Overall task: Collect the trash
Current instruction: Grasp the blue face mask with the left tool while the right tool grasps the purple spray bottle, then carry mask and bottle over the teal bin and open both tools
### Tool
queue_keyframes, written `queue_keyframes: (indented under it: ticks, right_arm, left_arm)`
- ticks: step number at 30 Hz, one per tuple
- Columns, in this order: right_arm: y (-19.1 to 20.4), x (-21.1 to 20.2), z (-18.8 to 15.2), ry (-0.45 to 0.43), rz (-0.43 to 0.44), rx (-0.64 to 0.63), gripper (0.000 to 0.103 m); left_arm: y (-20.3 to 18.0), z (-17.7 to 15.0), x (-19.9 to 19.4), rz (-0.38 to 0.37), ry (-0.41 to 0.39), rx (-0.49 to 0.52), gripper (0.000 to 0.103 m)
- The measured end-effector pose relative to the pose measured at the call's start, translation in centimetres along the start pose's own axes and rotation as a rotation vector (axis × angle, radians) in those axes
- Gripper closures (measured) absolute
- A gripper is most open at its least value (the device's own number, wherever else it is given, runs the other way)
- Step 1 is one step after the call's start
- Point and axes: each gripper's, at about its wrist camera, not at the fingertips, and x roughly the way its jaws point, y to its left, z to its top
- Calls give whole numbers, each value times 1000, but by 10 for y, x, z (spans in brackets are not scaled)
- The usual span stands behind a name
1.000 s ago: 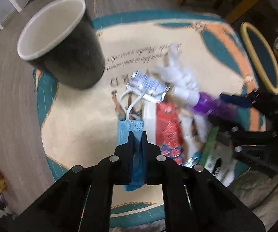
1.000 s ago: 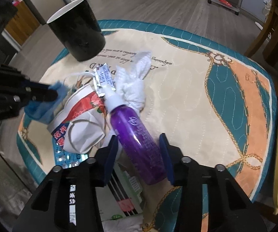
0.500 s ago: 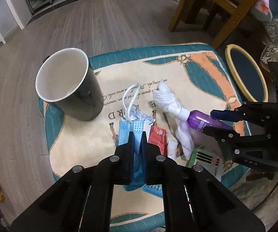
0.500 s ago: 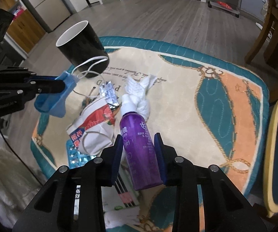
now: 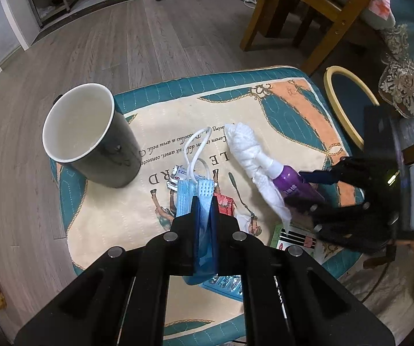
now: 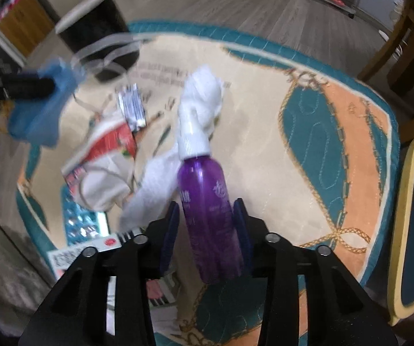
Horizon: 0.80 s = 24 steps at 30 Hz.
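left gripper (image 5: 203, 201): clamped on the folded blue paper face mask (image 5: 196, 194), held above the patterned mat (image 5: 267, 121).
right gripper (image 6: 205, 213): closed around the purple plastic spray bottle (image 6: 207, 199) (blurred view, grip looks firm).
bin: black cylindrical bin with white lining (image 5: 90, 135), upright near the mask.
advice: centre the mask over the rim before releasing; mind the loops.

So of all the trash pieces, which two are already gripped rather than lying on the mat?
The blue face mask, pinched in the left hand-held gripper, and the purple spray bottle, between the right hand-held gripper's fingers. The wrappers and the tissue lie loose.
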Motion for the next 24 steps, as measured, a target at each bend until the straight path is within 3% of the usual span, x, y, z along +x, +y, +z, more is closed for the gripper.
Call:
queue_keyframes:
  ticks: [3, 5, 13, 20, 24]
  right_arm:
    - [5, 10, -4, 21, -27, -21, 60]
    - [4, 9, -3, 15, -12, -9, 67]
    - [-3, -34, 0, -105, 74, 51, 70]
    - [-32, -92, -5, -245, 126, 168, 70]
    - [-54, -119, -16, -318, 138, 236, 70]
  left_arm:
    - [-2, 0, 1, 3, 3, 4, 97]
    - [-3, 1, 0, 3, 0, 11, 97]
    - [-3, 3, -9, -4, -41, 0, 97]
    - [-16, 14, -29, -6, -127, 24, 97]
    - [-35, 24, -45, -26, -216, 51, 97]
